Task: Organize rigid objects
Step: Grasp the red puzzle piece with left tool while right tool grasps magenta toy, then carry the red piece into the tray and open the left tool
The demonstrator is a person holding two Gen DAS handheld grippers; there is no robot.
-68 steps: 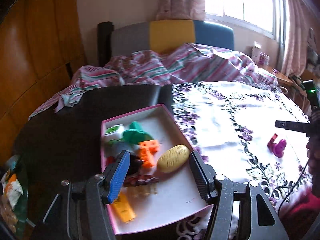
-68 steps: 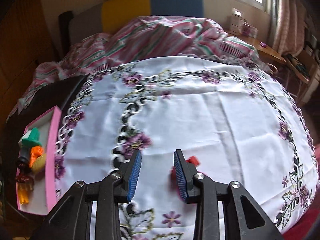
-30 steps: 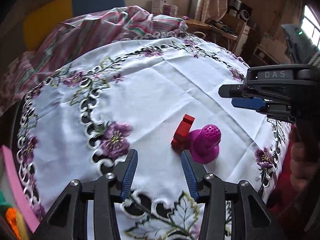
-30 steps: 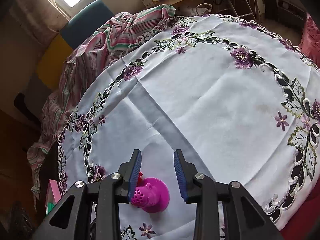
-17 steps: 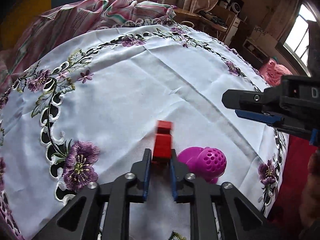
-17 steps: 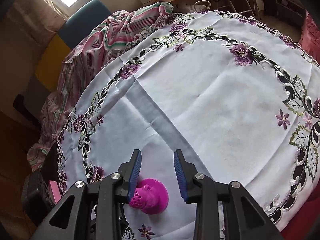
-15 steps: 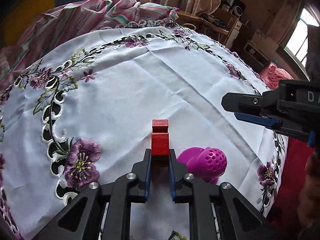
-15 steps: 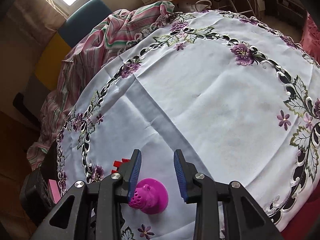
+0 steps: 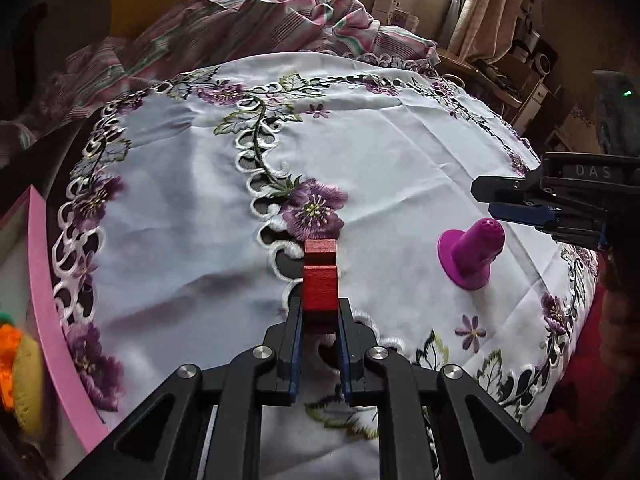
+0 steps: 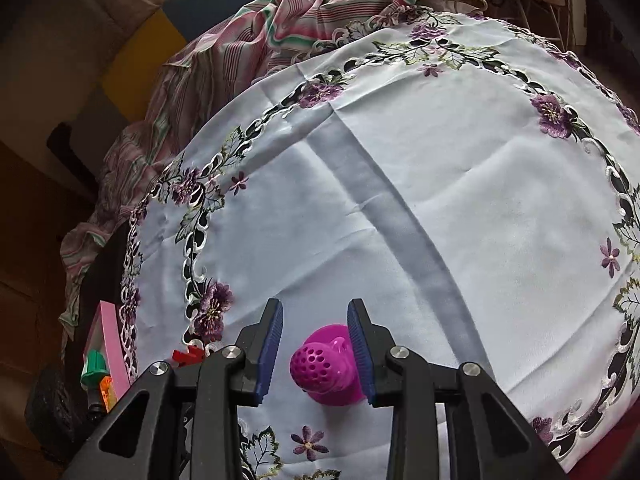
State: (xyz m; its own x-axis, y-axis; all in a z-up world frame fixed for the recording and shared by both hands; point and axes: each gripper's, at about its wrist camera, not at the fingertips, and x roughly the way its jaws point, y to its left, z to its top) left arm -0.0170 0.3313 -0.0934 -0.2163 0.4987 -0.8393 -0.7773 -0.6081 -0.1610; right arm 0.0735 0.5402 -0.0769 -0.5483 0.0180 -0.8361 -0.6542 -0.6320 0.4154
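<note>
On the white embroidered tablecloth (image 9: 400,152), w/ purple flowers and cutwork round its border, the left gripper (image 9: 319,322) is clenched on a red block (image 9: 320,280): both blue pads press its sides, and the notched far end of the block sticks out fwd past the fingertips, above the cloth. Off to its right a magenta perforated cone (image 9: 471,254) stands on its wide flange on the cloth, well apart from the block. The right gripper (image 10: 315,346) sits over that cone w/ jaws parted; in the right wrist view the cone's holed dome lies between the pads, its flange just at the right pad, a clear gap on the left pad's side, so nothing is gripped there. Whether the right pad actually touches the flange can't be told. From the left wrist view the same gripper shows at the frame's right edge, tips just above and beyond the cone. At the cloth's left edge sits a pink-walled box (image 9: 44,292) holding toys: a yellow piece (image 9: 28,392), an orange piece (image 9: 10,344), and a green one seen from the right wrist cam. Beyond the table lies a striped pink blanket (image 9: 256,20).
</note>
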